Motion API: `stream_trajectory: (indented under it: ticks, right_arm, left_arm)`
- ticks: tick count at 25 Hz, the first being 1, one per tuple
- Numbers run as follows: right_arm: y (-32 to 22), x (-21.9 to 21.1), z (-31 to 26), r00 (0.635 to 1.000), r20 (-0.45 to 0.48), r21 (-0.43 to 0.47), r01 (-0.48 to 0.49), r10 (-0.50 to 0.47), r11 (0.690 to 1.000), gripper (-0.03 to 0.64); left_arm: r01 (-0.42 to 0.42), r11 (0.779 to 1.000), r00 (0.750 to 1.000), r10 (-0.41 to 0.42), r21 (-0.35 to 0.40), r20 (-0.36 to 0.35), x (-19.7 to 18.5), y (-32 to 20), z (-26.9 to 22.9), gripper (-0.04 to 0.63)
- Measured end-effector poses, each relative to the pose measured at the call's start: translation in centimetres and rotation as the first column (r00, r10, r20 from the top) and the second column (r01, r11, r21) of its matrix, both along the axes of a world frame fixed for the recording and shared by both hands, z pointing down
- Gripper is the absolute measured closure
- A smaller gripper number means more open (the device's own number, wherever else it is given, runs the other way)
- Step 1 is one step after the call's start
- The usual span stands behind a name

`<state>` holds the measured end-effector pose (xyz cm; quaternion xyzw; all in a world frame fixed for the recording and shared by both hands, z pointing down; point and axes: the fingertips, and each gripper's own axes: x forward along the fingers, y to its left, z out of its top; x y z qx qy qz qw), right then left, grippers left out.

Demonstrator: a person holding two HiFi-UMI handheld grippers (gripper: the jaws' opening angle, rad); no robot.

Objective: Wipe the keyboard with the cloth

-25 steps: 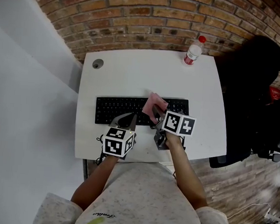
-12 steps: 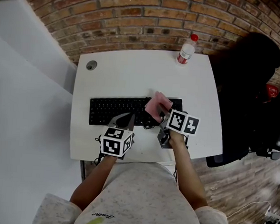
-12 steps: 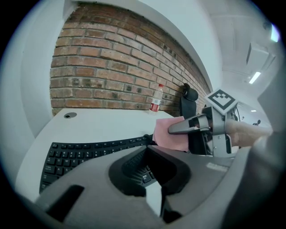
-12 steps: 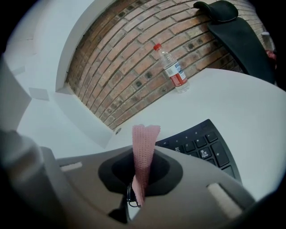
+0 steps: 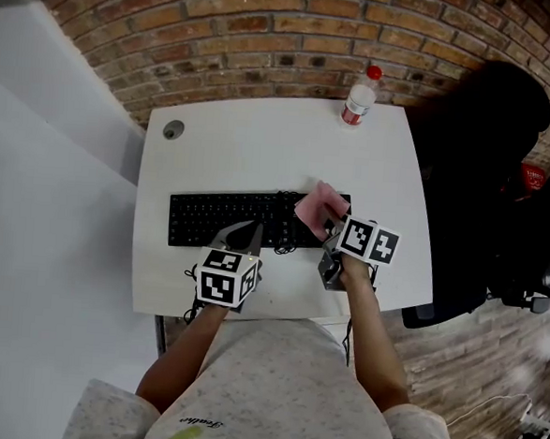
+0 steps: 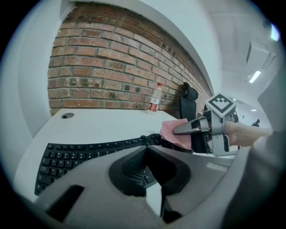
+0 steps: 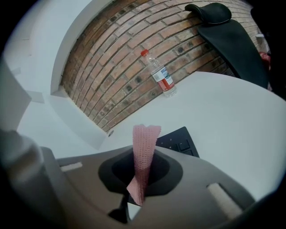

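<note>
A black keyboard (image 5: 223,220) lies across the middle of the white table (image 5: 261,152). My right gripper (image 5: 328,223) is shut on a pink cloth (image 5: 320,205), which rests over the keyboard's right end. In the right gripper view the cloth (image 7: 145,141) stands up between the jaws, with the keyboard's corner (image 7: 178,142) just behind it. My left gripper (image 5: 248,231) is shut with nothing in it, its tips over the keyboard's near edge around the middle. In the left gripper view the keys (image 6: 76,152) run off to the left and the cloth (image 6: 175,133) is at the right.
A plastic water bottle (image 5: 359,96) with a red cap stands at the table's far right edge, by the brick wall. A round cable hole (image 5: 172,131) sits at the far left. A black office chair (image 5: 490,173) stands right of the table.
The right gripper has carried the cloth rightward along the keyboard, from about the middle-right to its right end. The left gripper has stayed at the near edge.
</note>
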<state>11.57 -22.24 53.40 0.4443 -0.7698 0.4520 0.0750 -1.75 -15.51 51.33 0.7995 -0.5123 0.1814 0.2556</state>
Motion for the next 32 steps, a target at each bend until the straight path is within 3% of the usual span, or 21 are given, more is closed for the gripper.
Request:
stream_trajectory:
  ticks: [21,32]
  right_arm:
    - [-0.8,7.2,1.2,0.999,0.008,-0.015,-0.04,0.04,0.999,0.597]
    - [-0.1,4.4,-3.9,0.995,0.076,0.089,0.054,-0.061,0.995,0.597]
  left_arm:
    - [0.044,0.999,0.999,-0.044,-0.015,0.02,3.1,0.1,1.0,0.598]
    - [0.105,0.994,0.994,-0.105,-0.023,0.02,2.1,1.3,1.4,0.6]
